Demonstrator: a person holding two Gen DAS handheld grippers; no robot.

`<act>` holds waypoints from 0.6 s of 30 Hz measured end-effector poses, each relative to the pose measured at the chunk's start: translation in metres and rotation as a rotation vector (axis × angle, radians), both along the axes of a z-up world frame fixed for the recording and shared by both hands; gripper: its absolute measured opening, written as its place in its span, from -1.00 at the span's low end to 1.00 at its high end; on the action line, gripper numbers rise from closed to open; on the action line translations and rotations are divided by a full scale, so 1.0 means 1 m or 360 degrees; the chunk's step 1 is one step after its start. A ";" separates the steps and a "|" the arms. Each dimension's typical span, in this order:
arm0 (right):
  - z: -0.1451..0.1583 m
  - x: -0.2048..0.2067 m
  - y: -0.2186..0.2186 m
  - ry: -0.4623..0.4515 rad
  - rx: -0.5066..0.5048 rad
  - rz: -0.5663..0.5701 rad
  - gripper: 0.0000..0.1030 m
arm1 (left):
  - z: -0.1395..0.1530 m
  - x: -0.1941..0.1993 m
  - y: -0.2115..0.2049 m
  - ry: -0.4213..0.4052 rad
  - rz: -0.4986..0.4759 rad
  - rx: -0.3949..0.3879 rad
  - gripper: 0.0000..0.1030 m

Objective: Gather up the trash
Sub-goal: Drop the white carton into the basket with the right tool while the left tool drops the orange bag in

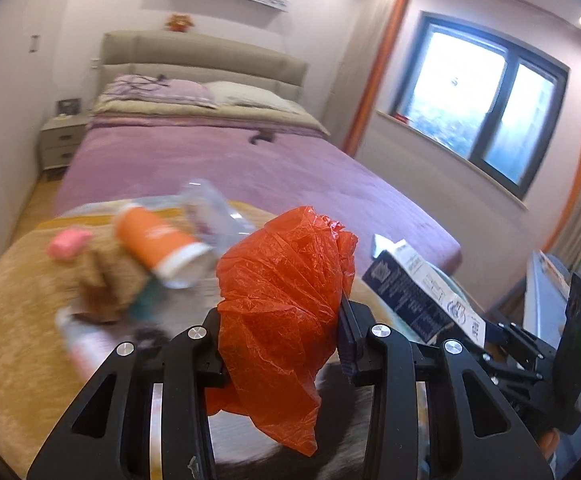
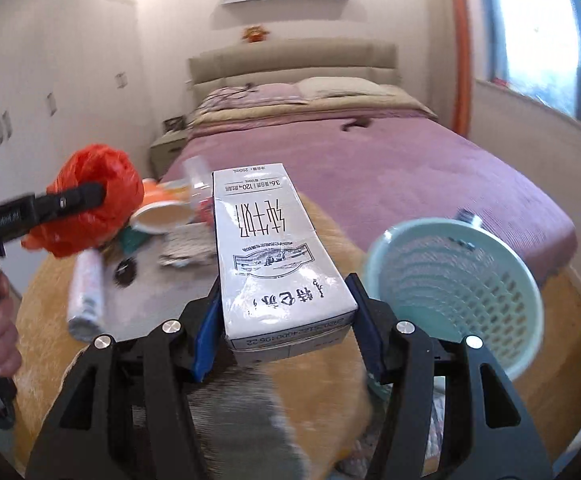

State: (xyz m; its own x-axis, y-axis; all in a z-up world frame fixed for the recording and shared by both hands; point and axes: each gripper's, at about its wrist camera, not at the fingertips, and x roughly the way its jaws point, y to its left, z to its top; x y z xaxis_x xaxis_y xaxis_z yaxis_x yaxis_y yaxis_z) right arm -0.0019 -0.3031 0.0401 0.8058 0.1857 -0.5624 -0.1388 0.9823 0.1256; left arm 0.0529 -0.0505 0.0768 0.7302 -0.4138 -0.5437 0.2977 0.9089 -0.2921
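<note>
My left gripper (image 1: 280, 312) is shut on a crumpled orange plastic bag (image 1: 282, 300) and holds it above the table; the bag also shows in the right wrist view (image 2: 94, 204) at the left. My right gripper (image 2: 286, 320) is shut on a white milk carton (image 2: 274, 256), seen in the left wrist view (image 1: 422, 292) at the right. A pale green basket (image 2: 454, 280) stands right of the carton. More trash lies on the yellow-covered round table (image 1: 18, 320): an orange paper cup (image 1: 162, 244), a clear plastic bottle (image 1: 210, 208), a pink lump (image 1: 68, 242), a rolled wrapper (image 2: 86, 292).
A bed with a purple cover (image 1: 226, 164) stands behind the table. A nightstand (image 1: 60, 142) is at its left. A window (image 1: 486, 100) with orange curtains fills the right wall. A small dark object (image 1: 262, 136) lies on the bed.
</note>
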 end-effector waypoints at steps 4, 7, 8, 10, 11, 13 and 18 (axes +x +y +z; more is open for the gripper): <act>-0.002 0.003 -0.046 0.0017 0.0051 -0.0179 0.05 | -0.007 0.015 -0.040 0.0042 -0.0109 -0.0002 -0.28; -0.007 0.007 -0.074 0.0041 0.0089 -0.0287 0.05 | -0.014 0.024 -0.070 0.0074 -0.0187 0.0008 -0.28; -0.008 0.008 -0.082 0.0046 0.0098 -0.0315 0.05 | -0.016 0.027 -0.082 0.0081 -0.0216 0.0015 -0.28; -0.012 0.010 -0.100 0.0067 0.0109 -0.0390 0.05 | -0.019 0.033 -0.103 0.0088 -0.0264 0.0030 -0.28; -0.014 0.012 -0.106 0.0076 0.0111 -0.0416 0.05 | -0.022 0.037 -0.114 0.0095 -0.0290 0.0034 -0.28; -0.018 0.017 -0.117 0.0099 0.0112 -0.0483 0.05 | -0.026 0.043 -0.131 0.0112 -0.0334 0.0039 -0.28; -0.035 0.031 -0.143 0.0196 0.0164 -0.0615 0.05 | -0.046 0.062 -0.173 0.0184 -0.0433 0.0053 -0.28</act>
State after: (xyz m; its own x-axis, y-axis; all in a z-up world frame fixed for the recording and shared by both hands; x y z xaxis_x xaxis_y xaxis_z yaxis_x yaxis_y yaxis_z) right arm 0.0288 -0.4458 0.0048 0.7550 -0.0568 -0.6533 0.2600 0.9405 0.2186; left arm 0.1146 -0.2237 0.0311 0.5273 -0.5662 -0.6335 0.4981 0.8101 -0.3093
